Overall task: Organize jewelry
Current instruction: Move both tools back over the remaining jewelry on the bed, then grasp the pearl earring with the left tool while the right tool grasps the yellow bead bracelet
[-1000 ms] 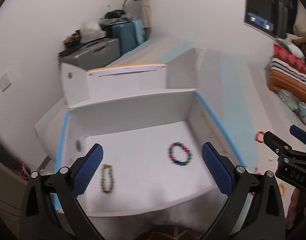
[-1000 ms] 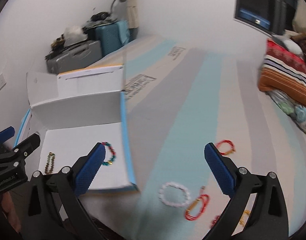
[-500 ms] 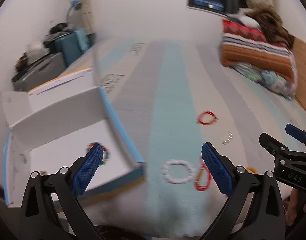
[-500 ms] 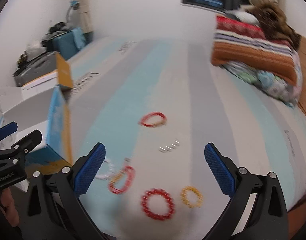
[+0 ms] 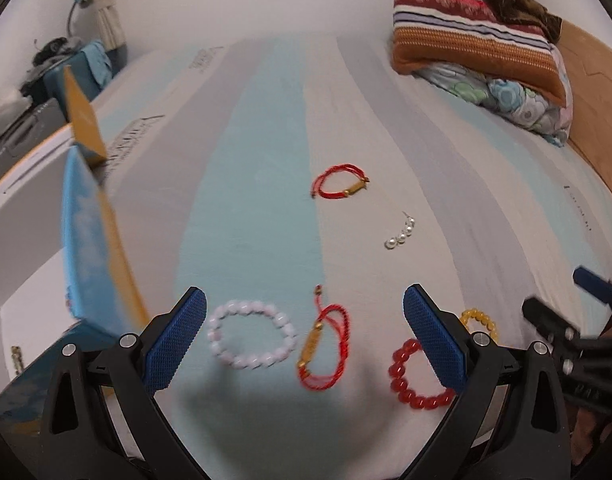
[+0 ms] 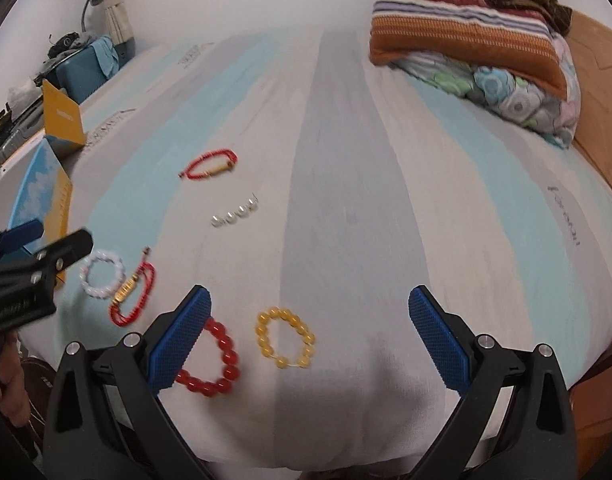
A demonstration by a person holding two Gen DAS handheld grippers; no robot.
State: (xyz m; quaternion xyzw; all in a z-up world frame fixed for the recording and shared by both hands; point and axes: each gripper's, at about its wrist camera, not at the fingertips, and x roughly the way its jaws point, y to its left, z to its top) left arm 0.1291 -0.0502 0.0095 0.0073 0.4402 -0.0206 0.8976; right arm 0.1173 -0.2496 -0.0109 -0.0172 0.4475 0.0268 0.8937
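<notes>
1. Left tool (image 5: pixel 304 338): low centre of the left view, blue pads spread wide, nothing held.
2. Between those pads on the bed (image 5: pixel 266 160): white bracelet (image 5: pixel 252 334) at lower centre-left, red cord bracelet (image 5: pixel 325 350) just right of it, apart.
3. Red bead bracelet (image 5: pixel 415 378): lower right of the left view, partly hidden behind the right pad.
4. Amber bracelet (image 5: pixel 479 320): just above it, mostly hidden by the same finger.
5. Second red cord bracelet (image 5: pixel 339 184): centre of the left view, well apart from the rest.
6. Pearl string (image 5: pixel 399 234): right of centre, between that cord and the amber beads.
7. Box (image 5: pixel 86 248): left edge of the left view, blue and orange wall blurred, white inside.
8. Right tool (image 6: pixel 309 338): low centre of the right view, pads wide apart, empty-handed.
9. Amber bracelet (image 6: pixel 286 338) between its pads, lower centre; red bead bracelet (image 6: pixel 216 360) partly under the left pad.
10. Left tool (image 6: pixel 38 256) also at the left edge of the right view, beside the white bracelet (image 6: pixel 102 274) and cord bracelet (image 6: pixel 132 294).
11. Right tool (image 5: pixel 565 320) at the right edge of the left view, blurred.
12. Folded blankets (image 6: pixel 465 40): upper right, on the bed.
</notes>
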